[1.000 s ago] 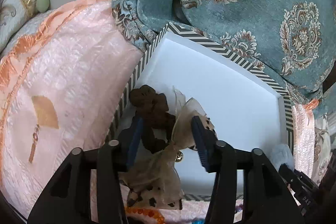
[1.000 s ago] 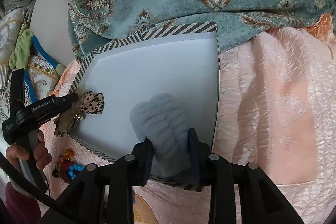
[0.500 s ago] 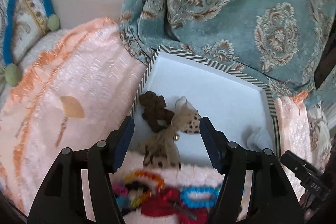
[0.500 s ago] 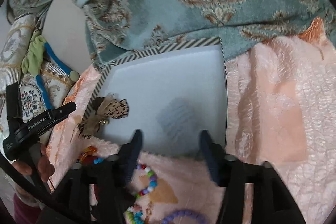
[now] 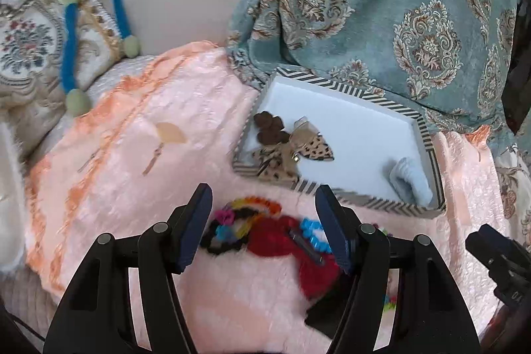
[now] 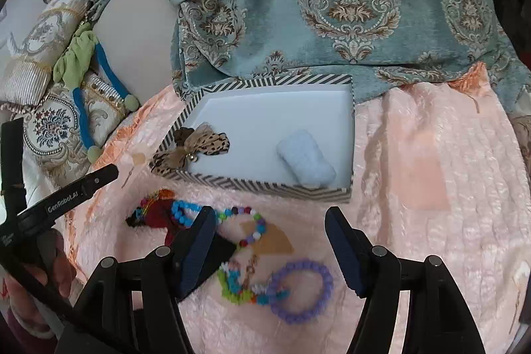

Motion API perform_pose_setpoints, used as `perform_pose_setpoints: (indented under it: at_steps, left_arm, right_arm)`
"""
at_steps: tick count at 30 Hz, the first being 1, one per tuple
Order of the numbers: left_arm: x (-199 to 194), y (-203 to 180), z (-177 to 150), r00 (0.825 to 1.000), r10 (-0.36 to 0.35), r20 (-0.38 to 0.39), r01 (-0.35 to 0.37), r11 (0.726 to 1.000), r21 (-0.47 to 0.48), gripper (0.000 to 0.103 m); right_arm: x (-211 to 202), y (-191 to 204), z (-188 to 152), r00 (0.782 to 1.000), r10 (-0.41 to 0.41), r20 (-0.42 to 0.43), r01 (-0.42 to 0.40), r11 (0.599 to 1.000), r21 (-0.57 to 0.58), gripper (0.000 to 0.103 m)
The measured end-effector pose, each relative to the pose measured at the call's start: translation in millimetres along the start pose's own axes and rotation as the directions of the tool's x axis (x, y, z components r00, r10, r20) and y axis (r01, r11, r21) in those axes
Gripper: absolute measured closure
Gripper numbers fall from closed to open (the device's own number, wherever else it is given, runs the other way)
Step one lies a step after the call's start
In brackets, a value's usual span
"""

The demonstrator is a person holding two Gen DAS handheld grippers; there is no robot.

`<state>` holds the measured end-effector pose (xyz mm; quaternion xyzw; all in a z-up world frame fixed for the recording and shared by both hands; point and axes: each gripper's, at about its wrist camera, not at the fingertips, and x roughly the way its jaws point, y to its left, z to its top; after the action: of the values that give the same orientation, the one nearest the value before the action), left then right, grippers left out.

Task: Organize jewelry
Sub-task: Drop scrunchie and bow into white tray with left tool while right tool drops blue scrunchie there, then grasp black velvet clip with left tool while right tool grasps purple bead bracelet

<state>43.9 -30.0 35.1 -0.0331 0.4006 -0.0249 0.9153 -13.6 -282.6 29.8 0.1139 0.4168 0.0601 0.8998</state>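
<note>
Inside the one striped box (image 6: pixel 255 184) there are three pieces: a brown scrunchie (image 5: pixel 268 130) and a leopard-print bow (image 5: pixel 292 151) lying together at the left corner, the bow draping over the rim, and a pale blue fluffy scrunchie (image 6: pixel 305 160) alone toward the right wall. Outside it, on the pink quilt (image 6: pixel 431 161) in front of the box, lies a loose heap of pieces: a red fuzzy clip (image 5: pixel 298 249), a blue bead bracelet (image 6: pixel 184 213), a multicoloured bead bracelet (image 6: pixel 250 226), a purple bead bracelet (image 6: pixel 300 291), a short string of green and mixed beads (image 6: pixel 237 284), and an orange bead loop (image 5: pixel 257 203) with dark braided bands that are too tangled to count. A teal patterned blanket (image 6: pixel 332 5) is bunched against the far side of the box, and a cushion with a green and blue cord (image 5: pixel 71 22) sits off to the left. The left gripper (image 5: pixel 264 221) is tilted downward above the heap, its jaws spread wide with nothing between them, having just been opening. The right gripper (image 6: pixel 270 241) is likewise angled down above the bracelets, jaws apart and empty after just opening. A hand (image 6: pixel 49 267) grips the left tool's handle at the edge of the right wrist view.
</note>
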Motion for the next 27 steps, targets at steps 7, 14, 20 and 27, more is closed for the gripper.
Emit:
perform_pose_setpoints:
  at_steps: [7,14,20,27]
  left_arm:
    - [-25.5,-1.7,-25.5,1.000,0.025,0.014,-0.026,1.000,0.014,0.038]
    - [-45.8,-4.0,-38.9,1.000,0.010,0.020,-0.010,1.000,0.015,0.038]
    - [-51.3,-4.5,-47.5,1.000,-0.027,-0.007,0.027,1.000,0.005,0.038]
    - [-50.4,-17.9,-58.6,0.996,-0.079,-0.037,0.080,0.996,0.041,0.038]
  right_arm:
    - [-16.9,3.9,-14.2,1.000,0.019,-0.008,-0.018,1.000,0.022,0.037]
    - [-34.0,4.8,-24.7,1.000,0.018,0.012,-0.019,1.000,0.019,0.037]
    - [-43.3,-3.2,-33.5,1.000,0.014,0.021,-0.015,0.999,0.029,0.037]
    - [-44.5,-19.3,-39.6,1.000,-0.010,0.014,0.009,0.999,0.044,0.037]
